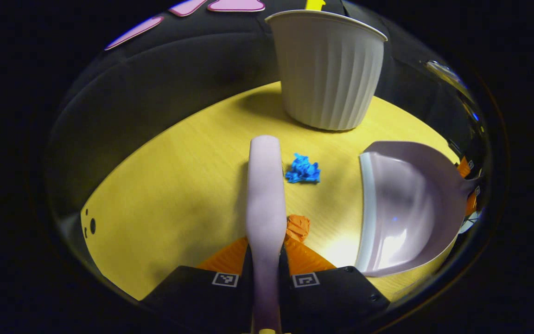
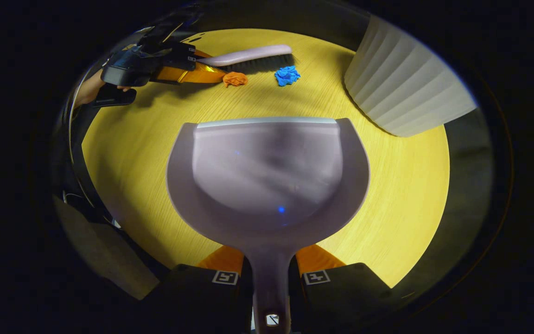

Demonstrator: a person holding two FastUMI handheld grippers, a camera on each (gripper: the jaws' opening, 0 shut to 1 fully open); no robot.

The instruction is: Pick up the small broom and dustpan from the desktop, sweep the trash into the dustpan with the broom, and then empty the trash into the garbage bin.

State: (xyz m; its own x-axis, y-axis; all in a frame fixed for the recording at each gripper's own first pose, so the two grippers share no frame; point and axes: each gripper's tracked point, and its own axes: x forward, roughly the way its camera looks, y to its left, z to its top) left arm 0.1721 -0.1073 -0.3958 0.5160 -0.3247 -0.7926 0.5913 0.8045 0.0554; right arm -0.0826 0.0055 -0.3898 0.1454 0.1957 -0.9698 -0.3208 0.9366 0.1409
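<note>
My left gripper (image 1: 265, 264) is shut on the handle of the pale lilac broom (image 1: 265, 185), which points away from me over the yellow desktop (image 1: 165, 195). A blue crumpled scrap (image 1: 303, 170) lies just right of the broom's head, and an orange scrap (image 1: 298, 227) sits against its right side nearer me. My right gripper (image 2: 269, 269) is shut on the handle of the lilac dustpan (image 2: 267, 171), whose lip faces both scraps. From the right gripper view the broom (image 2: 248, 56), orange scrap (image 2: 235, 79) and blue scrap (image 2: 287, 75) lie beyond the pan, held by the left gripper (image 2: 181, 69).
A white ribbed garbage bin (image 1: 329, 69) stands on the desktop behind the scraps; in the right gripper view the bin (image 2: 401, 88) is at the upper right. A hand (image 2: 92, 88) holds the far gripper. The desktop's edge curves along the left.
</note>
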